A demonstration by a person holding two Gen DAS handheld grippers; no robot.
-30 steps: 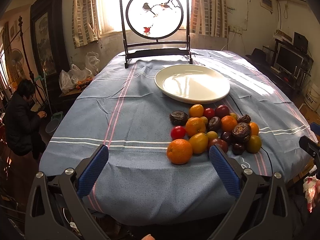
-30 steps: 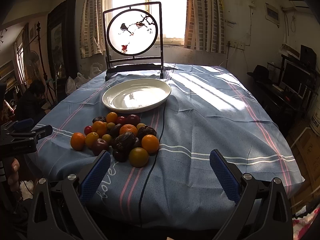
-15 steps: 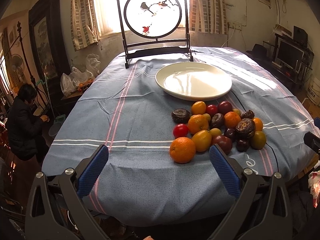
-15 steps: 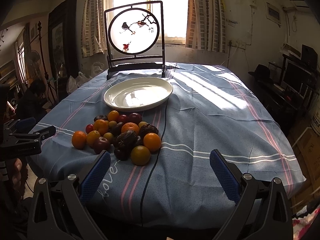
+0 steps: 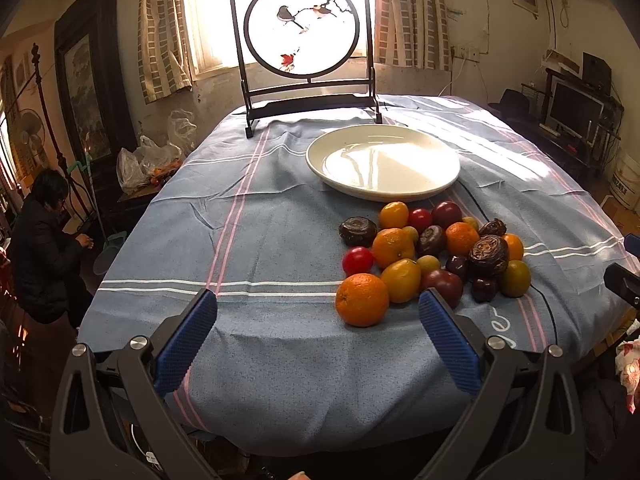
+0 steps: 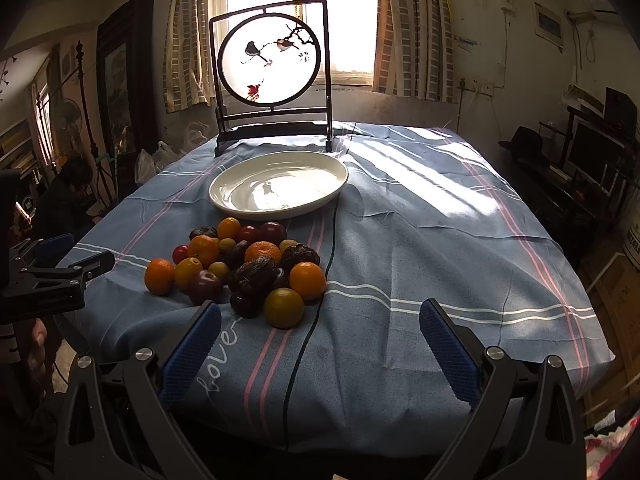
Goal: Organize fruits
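Left claw (image 5: 318,336) and right claw (image 6: 320,344) both hover at the near edge of the bench, jaws spread wide, holding nothing

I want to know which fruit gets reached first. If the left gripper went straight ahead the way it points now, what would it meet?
Probably the big orange at the near edge of the fruit pile; it lies just ahead of the open left gripper, slightly toward its right finger. Depth is hard to judge here.

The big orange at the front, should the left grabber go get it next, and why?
Probably yes: ease the open left gripper forward around the big orange. It sits nearest, at the pile's edge, between the fingers' line, and the white plate holds no fruit yet.
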